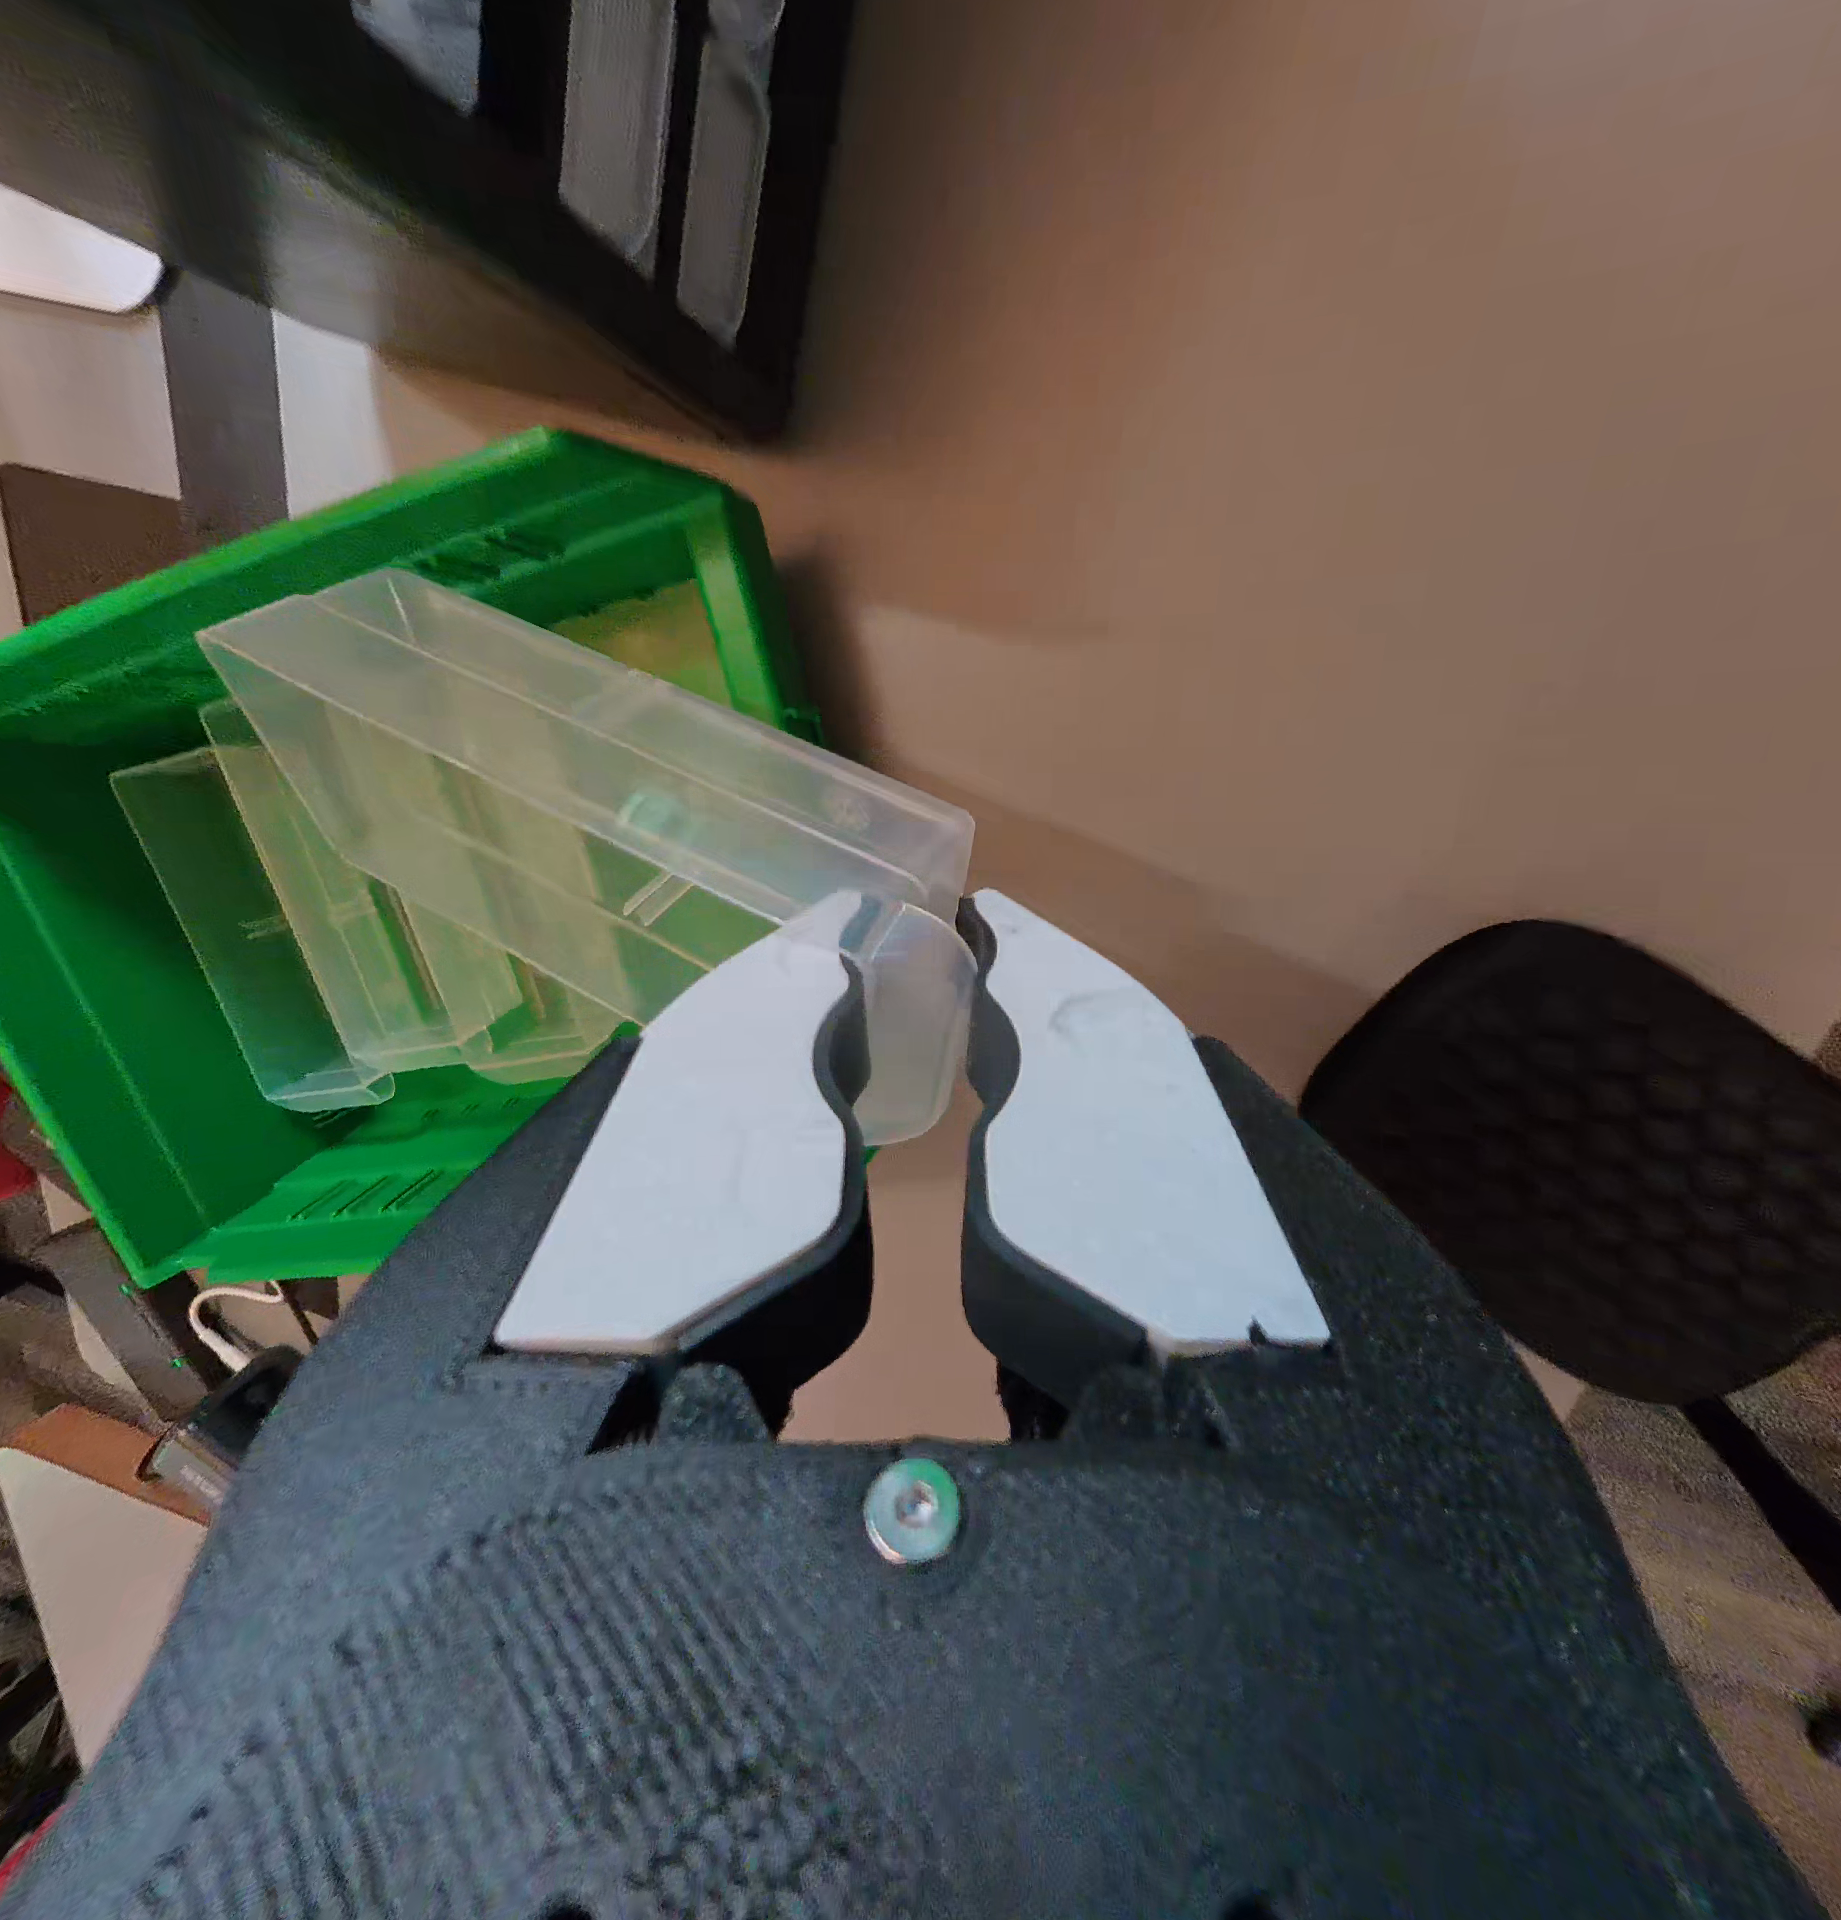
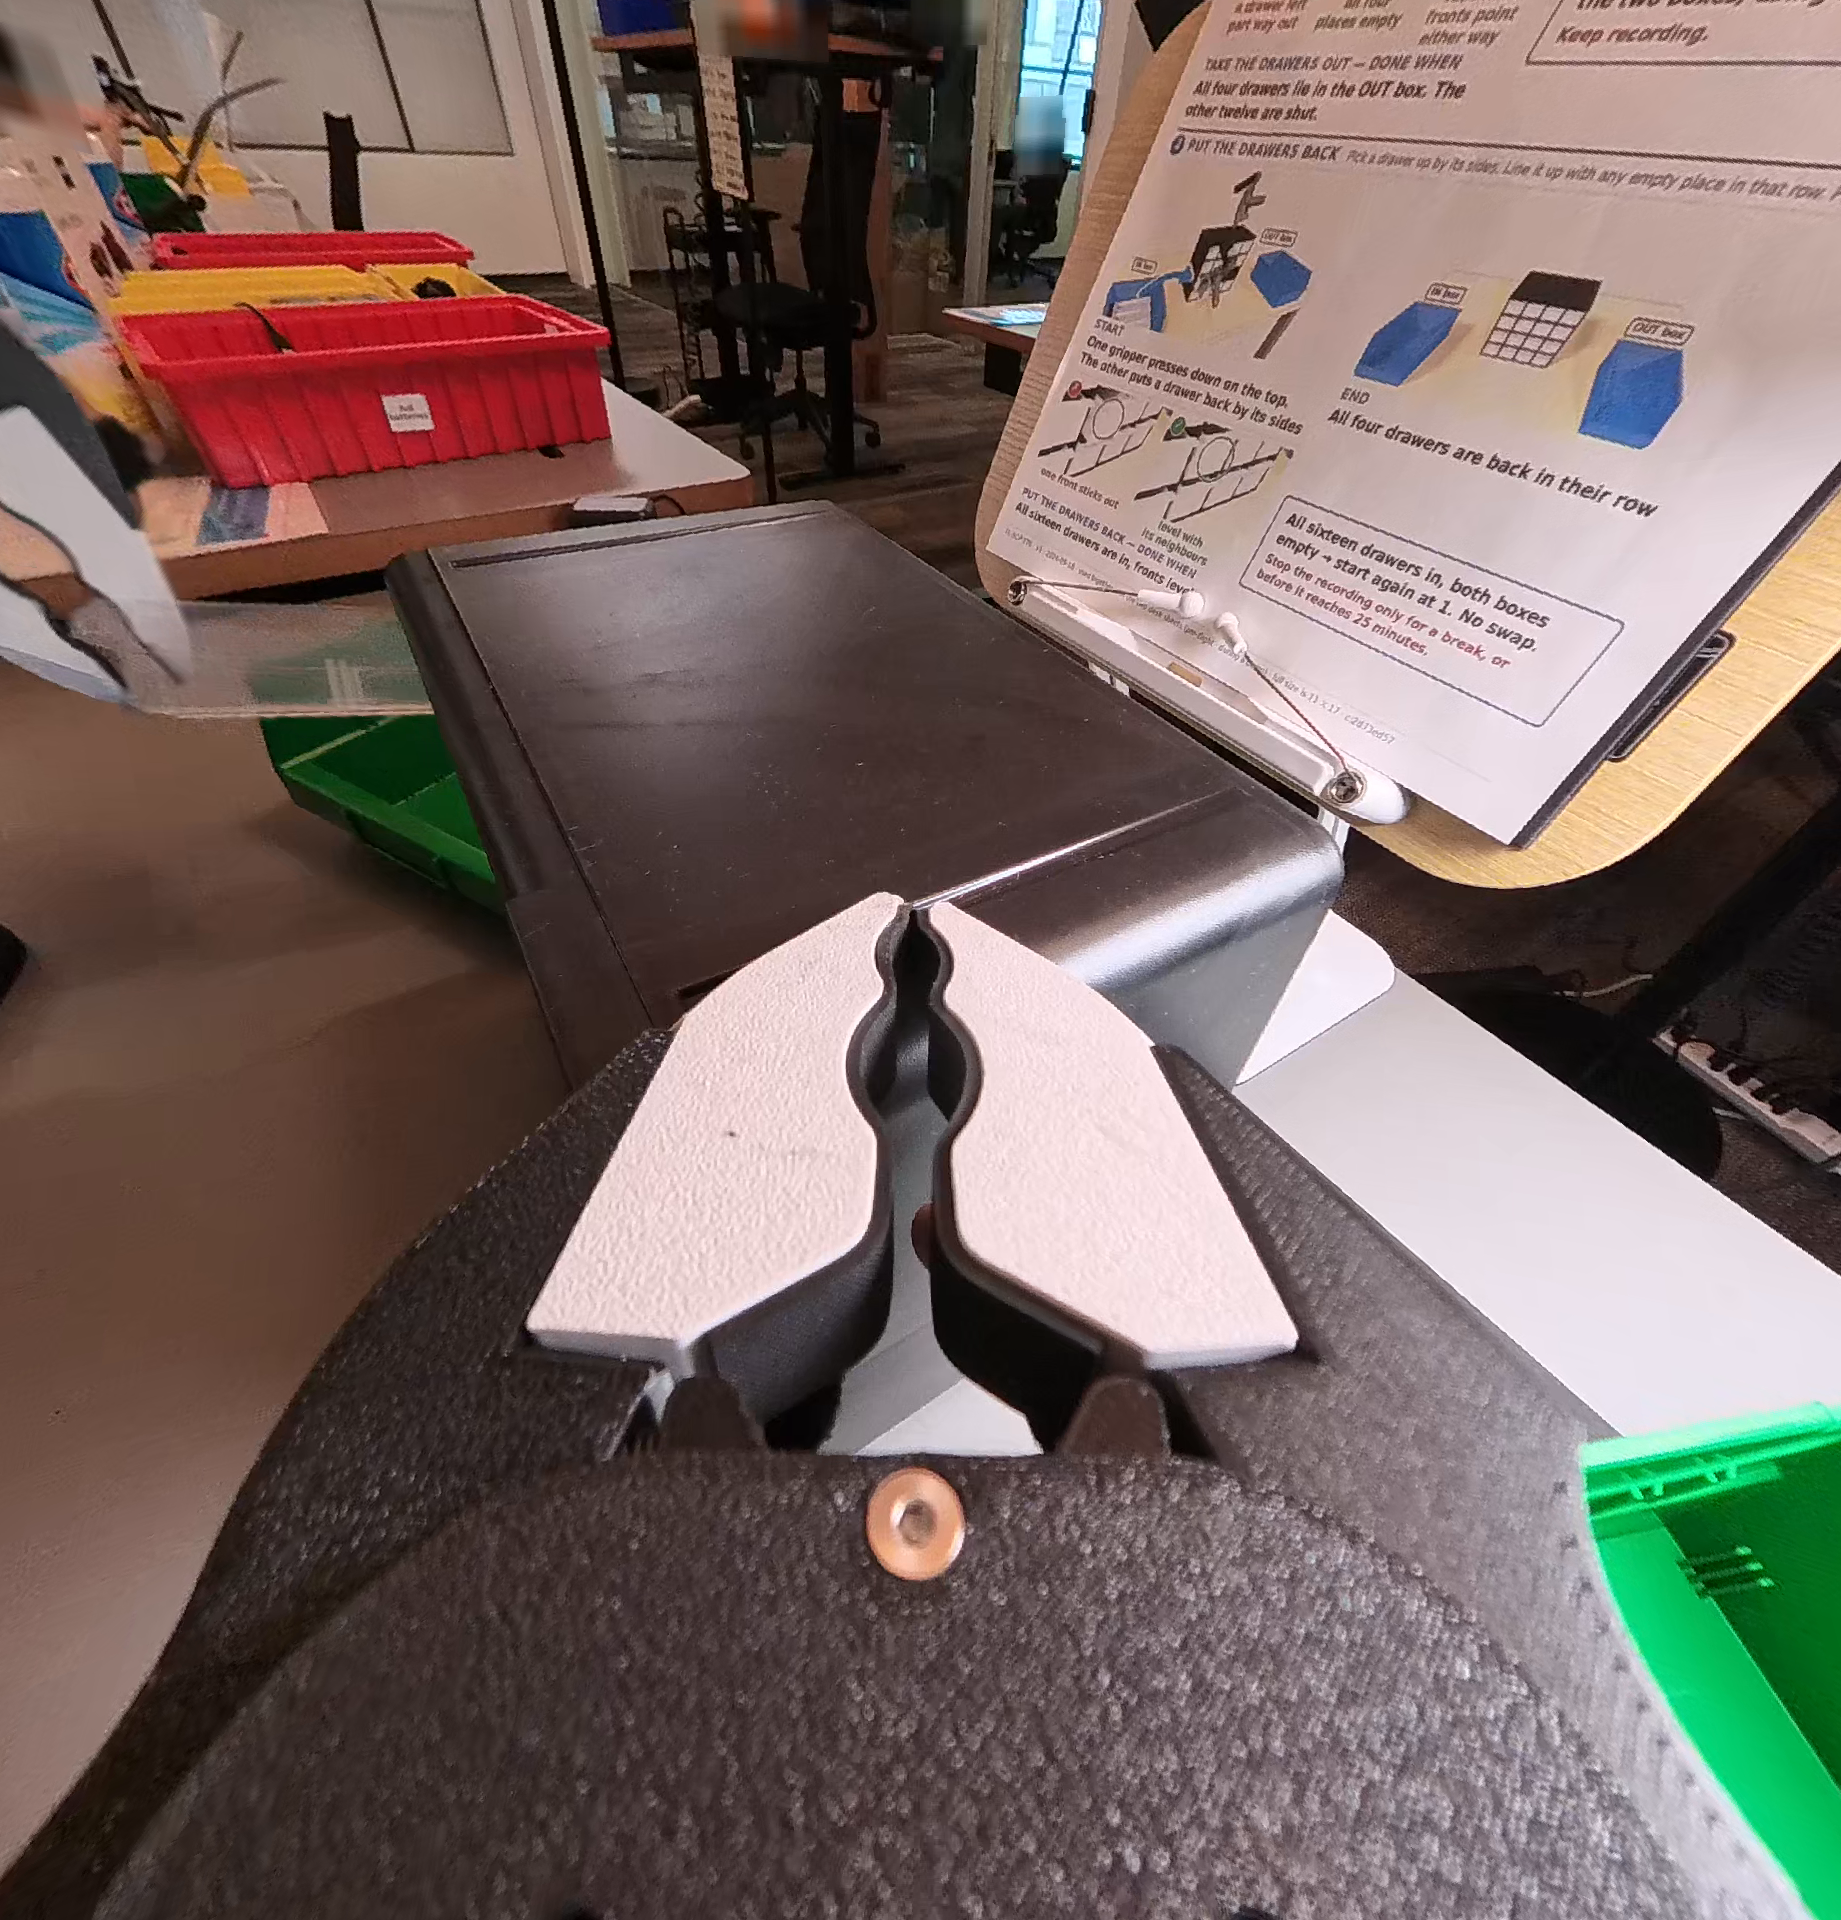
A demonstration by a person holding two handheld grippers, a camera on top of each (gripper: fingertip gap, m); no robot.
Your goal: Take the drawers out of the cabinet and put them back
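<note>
My left gripper [image 1: 911,909] is shut on the front tab of a clear plastic drawer [image 1: 604,769] and holds it tilted above a green bin [image 1: 85,935]. Other clear drawers [image 1: 241,935] lie in that bin. The black cabinet [image 1: 428,208] is at the top left, with clear drawer fronts [image 1: 625,135] showing in it. My right gripper [image 2: 911,914] is shut and empty, its tips resting on the near top edge of the cabinet [image 2: 791,707]. In the right wrist view the left gripper with the held drawer [image 2: 303,665] shows blurred at the far left.
A green bin [image 2: 386,790] sits left of the cabinet and another green bin [image 2: 1747,1621] at the lower right. An instruction board [image 2: 1467,416] stands behind the cabinet on the right. Red bins [image 2: 376,384] are on a far table. A black chair [image 1: 1602,1143] is beside the table.
</note>
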